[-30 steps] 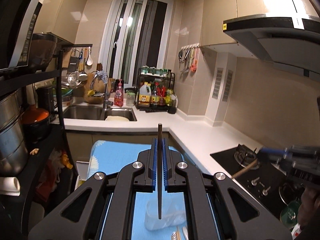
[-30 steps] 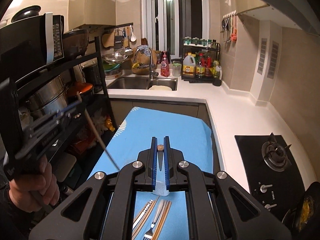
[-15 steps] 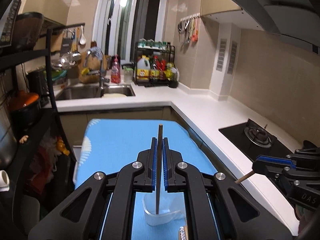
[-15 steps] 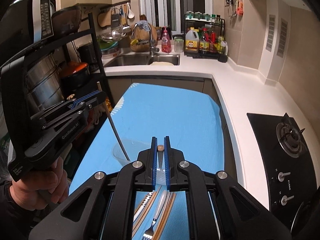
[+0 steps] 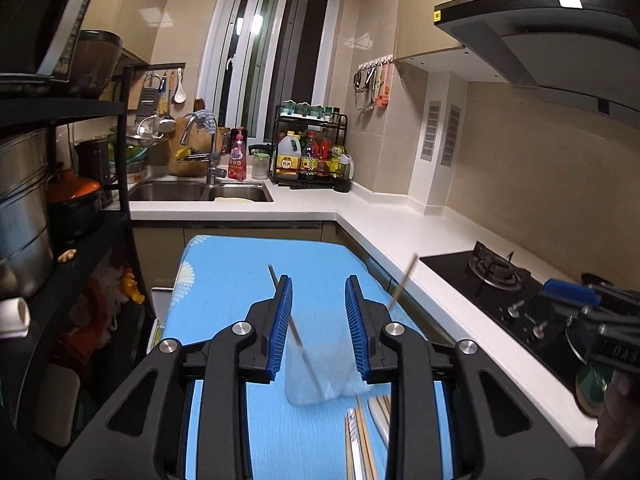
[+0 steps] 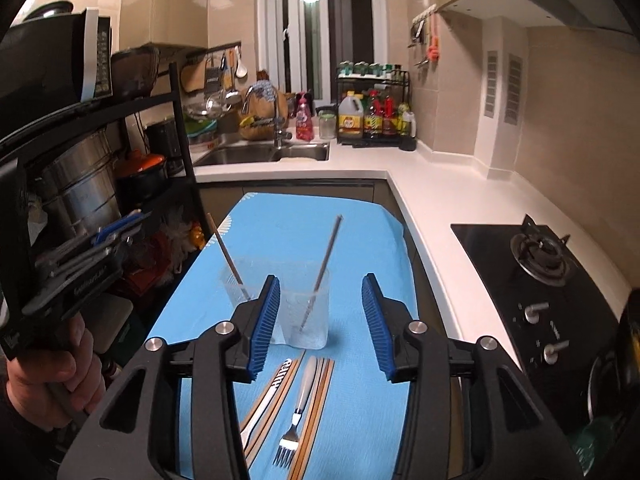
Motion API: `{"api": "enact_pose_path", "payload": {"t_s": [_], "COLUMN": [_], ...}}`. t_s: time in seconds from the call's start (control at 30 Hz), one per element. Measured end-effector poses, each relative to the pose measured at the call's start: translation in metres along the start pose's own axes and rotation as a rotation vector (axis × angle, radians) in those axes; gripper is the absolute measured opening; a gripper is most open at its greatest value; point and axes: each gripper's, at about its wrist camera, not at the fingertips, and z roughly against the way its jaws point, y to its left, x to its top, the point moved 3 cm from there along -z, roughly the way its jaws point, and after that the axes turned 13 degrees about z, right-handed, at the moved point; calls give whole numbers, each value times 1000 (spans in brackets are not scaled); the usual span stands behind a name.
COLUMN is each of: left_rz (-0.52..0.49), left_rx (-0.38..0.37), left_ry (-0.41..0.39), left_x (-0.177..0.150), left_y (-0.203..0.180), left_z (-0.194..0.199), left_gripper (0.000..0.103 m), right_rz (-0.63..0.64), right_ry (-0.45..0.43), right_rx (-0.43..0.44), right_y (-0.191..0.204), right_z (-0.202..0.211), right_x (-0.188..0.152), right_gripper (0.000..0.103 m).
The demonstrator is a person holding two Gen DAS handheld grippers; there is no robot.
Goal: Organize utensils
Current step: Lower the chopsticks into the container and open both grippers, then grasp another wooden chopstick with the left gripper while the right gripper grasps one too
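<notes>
Both grippers (image 5: pixel 318 330) (image 6: pixel 320 326) opening, nothing between jaws; chopsticks (image 6: pixel 322 270) dropped into clear cup (image 6: pixel 306 312) ahead. Next: reach below for fork (image 6: pixel 298 408).

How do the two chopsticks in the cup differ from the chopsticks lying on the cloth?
The two chopsticks in the cup stand tilted, leaning apart against the clear cup rim; the chopsticks on the cloth lie flat, side by side beside a fork. Those in the cup look darker; the flat ones tan. Neither set is held.
</notes>
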Motion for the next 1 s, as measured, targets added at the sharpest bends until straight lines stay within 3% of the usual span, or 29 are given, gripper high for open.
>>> {"api": "enact_pose_path", "payload": {"t_s": [0.23,0.33,0.5,0.57,0.7,0.83,0.9,1.0], "left_rz": [-21,-26,7,20,13,3,-2,-8], "left_rx": [59,97,152,166,155,105,102,96], "left_ry": [16,38,118,141,161,191,199,199], "left_x": [-94,-137,-201,-216,-232,-246,-251,-257], "left_y": [21,32,54,60,61,57,55,50], "left_z": [43,53,56,56,56,53,52,52], "left_gripper": [27,27,27,27,27,24,21,20], "right_rz": [-71,-98,-102,-112,-160,-194,-200,-179], "right_ry": [-104,-64,20,56,149,256,292,315], "right_rx": [-110,-136,-98,-83,-96,-49,-10,5], "right_y": [17,25,42,44,38,41,47,56], "right_z": [38,33,13,4,-17,-38,-47,-54], "right_x": [-80,-120,-173,-189,-209,-224,-231,-234], "right_gripper": [85,91,90,88,72,38,30,28]}}
